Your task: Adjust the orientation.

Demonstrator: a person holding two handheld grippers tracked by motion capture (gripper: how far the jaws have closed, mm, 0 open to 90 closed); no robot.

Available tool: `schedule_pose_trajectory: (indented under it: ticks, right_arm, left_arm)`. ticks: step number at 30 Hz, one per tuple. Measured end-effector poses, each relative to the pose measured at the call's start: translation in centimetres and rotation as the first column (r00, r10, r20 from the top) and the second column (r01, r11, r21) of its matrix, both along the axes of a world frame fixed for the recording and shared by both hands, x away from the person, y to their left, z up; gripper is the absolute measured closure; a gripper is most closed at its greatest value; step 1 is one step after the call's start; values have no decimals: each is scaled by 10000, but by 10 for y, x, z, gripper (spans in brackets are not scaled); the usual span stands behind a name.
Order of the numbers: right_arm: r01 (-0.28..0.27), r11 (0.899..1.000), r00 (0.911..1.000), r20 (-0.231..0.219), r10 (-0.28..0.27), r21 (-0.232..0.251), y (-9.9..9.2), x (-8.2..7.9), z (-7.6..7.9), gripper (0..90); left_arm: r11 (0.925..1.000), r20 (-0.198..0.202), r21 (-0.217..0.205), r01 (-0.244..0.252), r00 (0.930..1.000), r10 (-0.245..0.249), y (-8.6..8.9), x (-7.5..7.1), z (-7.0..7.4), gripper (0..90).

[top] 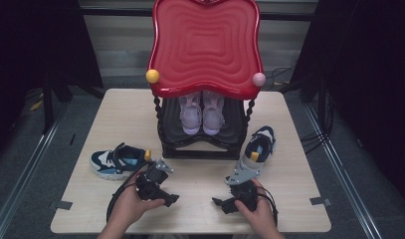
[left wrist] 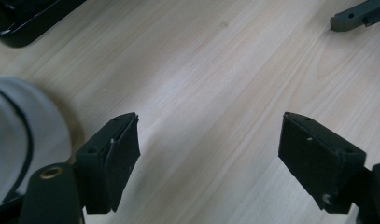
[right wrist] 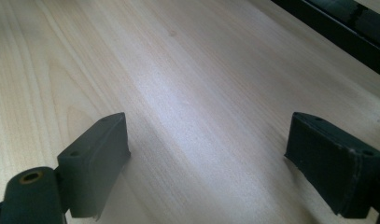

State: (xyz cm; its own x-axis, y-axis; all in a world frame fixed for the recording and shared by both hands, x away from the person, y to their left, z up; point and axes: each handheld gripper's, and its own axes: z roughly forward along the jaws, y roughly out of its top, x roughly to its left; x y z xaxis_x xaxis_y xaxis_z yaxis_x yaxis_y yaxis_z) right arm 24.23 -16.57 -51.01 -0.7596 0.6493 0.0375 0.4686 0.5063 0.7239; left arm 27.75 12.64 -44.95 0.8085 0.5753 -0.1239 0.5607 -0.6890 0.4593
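Left hand (top: 128, 206): it comes in from the bottom of the high view and holds the left gripper (top: 162, 191) just over the table (top: 299, 209).
Left gripper: its two black jaws stand apart with bare wood between them. It holds nothing.
Right hand (top: 259, 214): it holds the right gripper (top: 225, 203) low over the table, near the front edge.
Right gripper: its jaws stand wide apart too, with wood between them and nothing held.
Left gripper view: it shows a rounded white part of the left shoe (left wrist: 19, 140) at its left edge, close to one jaw. It also shows a grey bit of the right gripper at the top right and a black corner of the shoe rack (left wrist: 19, 23) at the top left.
Right gripper view: it shows the pale wood up close and a black edge of the shoe rack (right wrist: 346, 32) at the top right.
Left shoe (top: 118, 160): a blue and white sneaker with a yellow spot. It lies on the table just beyond the left gripper, toe pointing left.
Right shoe (top: 257, 148): a matching sneaker. It lies on the table beside the rack, just beyond the right gripper, pointing away.
Shoe rack (top: 200, 144): black, standing in the middle of the table.
Pink shoes (top: 201, 113): a pair, side by side on the low shelf of the rack.
Red top (top: 205, 45): a wavy red tray on the rack, with a yellow ball (top: 152, 76) and a pink ball (top: 258, 78) at its front corners.
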Motion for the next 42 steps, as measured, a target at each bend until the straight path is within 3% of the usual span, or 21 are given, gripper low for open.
schedule_pose_trajectory:
  ticks: [20,33,42]
  right_arm:
    - [-2,10000,10000,-1,2,1,0,0,0,123]
    - [-6,10000,10000,34,6,13,0,0,0,123]
    - [7,10000,10000,-9,-7,25,0,0,0,124]
  left_arm:
    - [9948,-613,1017,-83,9980,146,10,19,36,209]
    - [9877,-716,1552,-203,9969,318,17,34,56,209]
    - [9807,-610,1857,-611,9954,735,25,45,69,209]
